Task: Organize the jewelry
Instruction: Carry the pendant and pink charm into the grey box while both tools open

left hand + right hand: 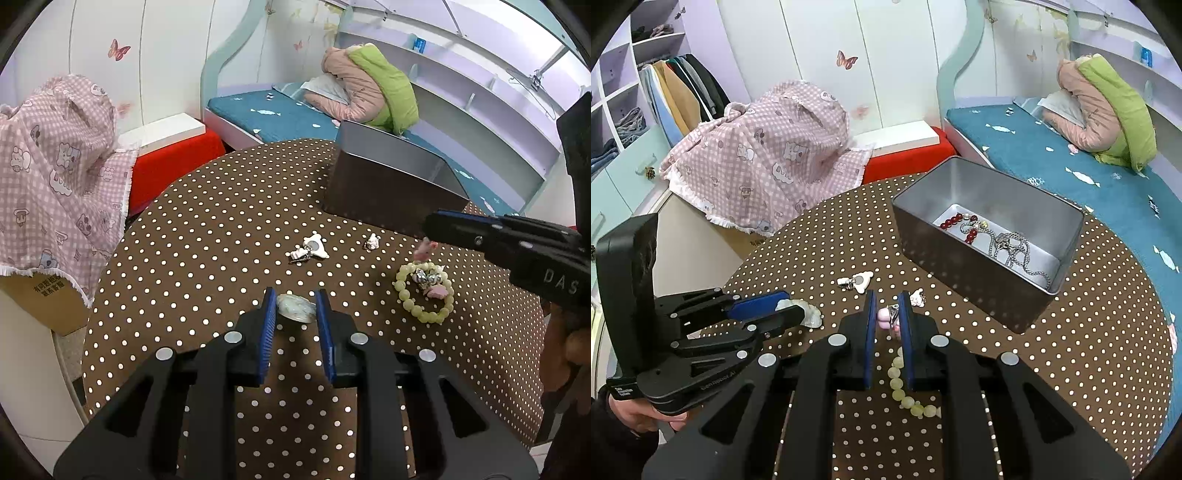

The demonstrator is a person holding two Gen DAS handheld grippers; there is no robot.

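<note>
My left gripper [295,301] is shut on a pale shell-like brooch [296,309] on the polka-dot table [207,236]; it also shows in the right wrist view [810,316]. My right gripper [886,306] is shut on a pink charm [884,318] attached to a pale green bead bracelet [905,384]. The bracelet [424,291] lies on the table, and the charm [424,251] is lifted. A metal tin [979,258] holds a red bead bracelet [960,223] and a silver chain [1015,251].
A white bear-shaped pin [310,248] and a small white charm [372,242] lie loose mid-table. The tin [388,192] stands at the table's far right. A pink checked cloth [55,177] covers a box at the left. A blue bed [1071,177] lies behind.
</note>
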